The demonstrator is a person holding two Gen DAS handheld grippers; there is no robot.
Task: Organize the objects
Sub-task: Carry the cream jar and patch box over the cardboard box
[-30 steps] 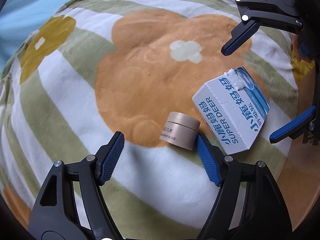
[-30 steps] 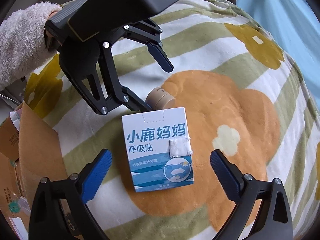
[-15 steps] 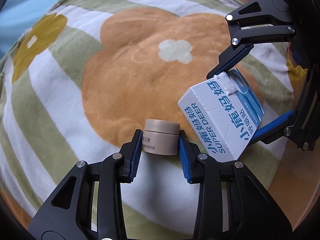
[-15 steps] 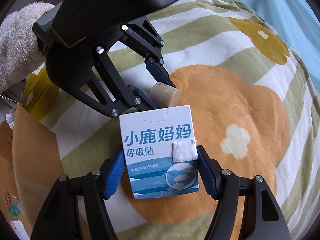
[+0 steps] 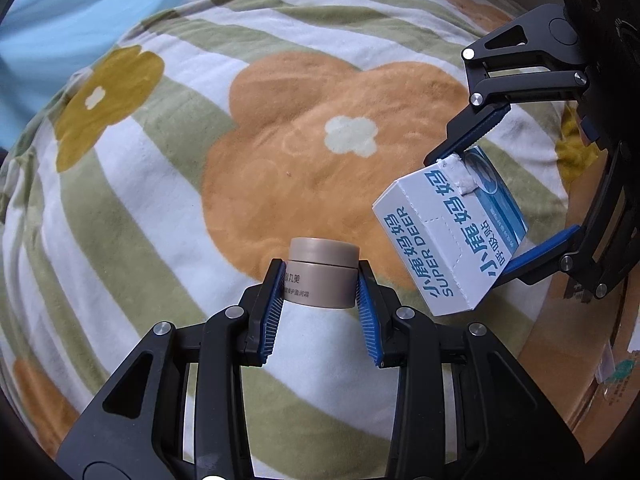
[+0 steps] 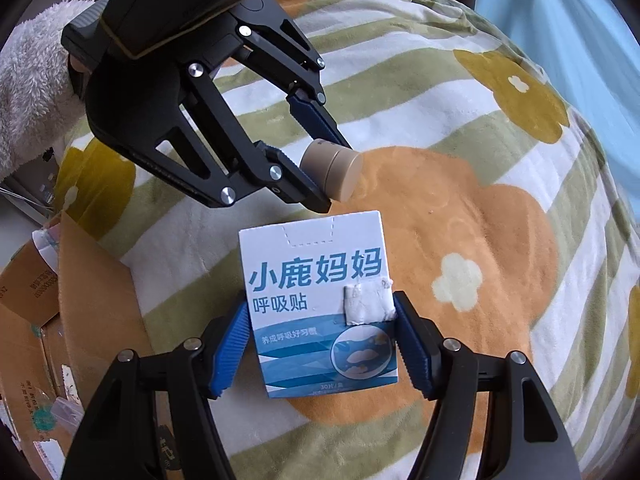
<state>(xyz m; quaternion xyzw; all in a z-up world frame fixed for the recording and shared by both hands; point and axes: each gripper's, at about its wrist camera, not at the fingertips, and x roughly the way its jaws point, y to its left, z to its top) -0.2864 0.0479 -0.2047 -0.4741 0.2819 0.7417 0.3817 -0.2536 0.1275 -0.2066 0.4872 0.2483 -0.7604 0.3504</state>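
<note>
Left wrist: fingers [image 5: 276, 304] clamp jar [image 5: 322, 274]; right holds box [image 6: 320, 304].

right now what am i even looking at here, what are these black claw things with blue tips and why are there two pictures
No robot here: a person holds a hand-operated gripping tool in each hand, and a wide-angle camera on each looks out along its two blue-padded fingers. That is why there are two pictures.

In the left camera's picture, the left tool is shut on a small beige jar. At the right edge you see the other tool holding a box.

In the right camera's picture, the right tool grips that white and blue box by its sides. Above it the left tool appears with the jar, and a fluffy sleeve shows behind it.

Underneath is a striped blanket with flowers. An open cardboard box sits beside it.
</note>
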